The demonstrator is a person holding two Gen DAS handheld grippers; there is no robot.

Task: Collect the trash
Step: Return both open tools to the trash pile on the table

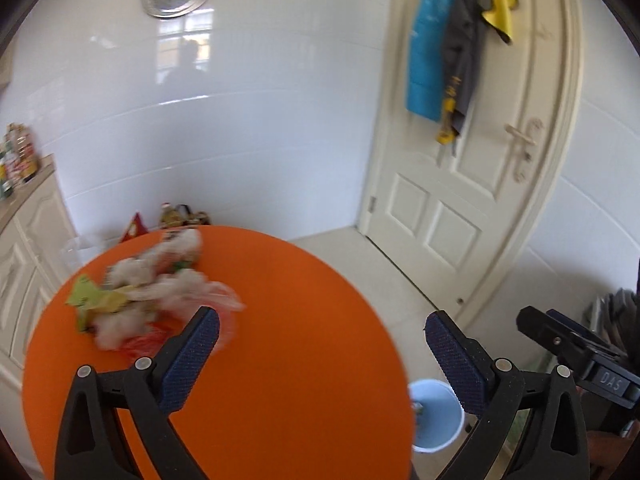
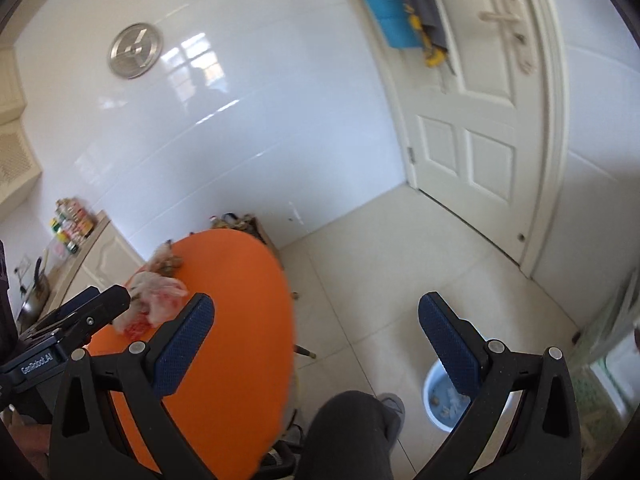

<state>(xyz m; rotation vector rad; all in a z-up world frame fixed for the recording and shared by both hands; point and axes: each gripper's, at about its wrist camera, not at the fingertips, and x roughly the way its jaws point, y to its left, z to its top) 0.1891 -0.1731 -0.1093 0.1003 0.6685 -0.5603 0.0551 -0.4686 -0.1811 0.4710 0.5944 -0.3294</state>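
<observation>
A pile of trash (image 1: 152, 292), crumpled tissues, green and yellow wrappers and a pink-red plastic bag, lies on the far left of a round orange table (image 1: 260, 360). My left gripper (image 1: 322, 334) is open and empty above the table, its left finger just right of the pile. My right gripper (image 2: 316, 320) is open and empty, held over the table's right edge and the floor. The pile shows in the right wrist view (image 2: 154, 292) too. A light blue trash bin (image 2: 444, 400) stands on the floor right of the table, with scraps inside; it also shows in the left wrist view (image 1: 436, 416).
A white door (image 1: 472, 184) with hanging bags is at the right. Cream cabinets (image 1: 24, 264) with bottles stand left. The person's grey-trousered leg (image 2: 352, 432) is beside the table. Bags sit on the floor by the far wall (image 1: 180, 218).
</observation>
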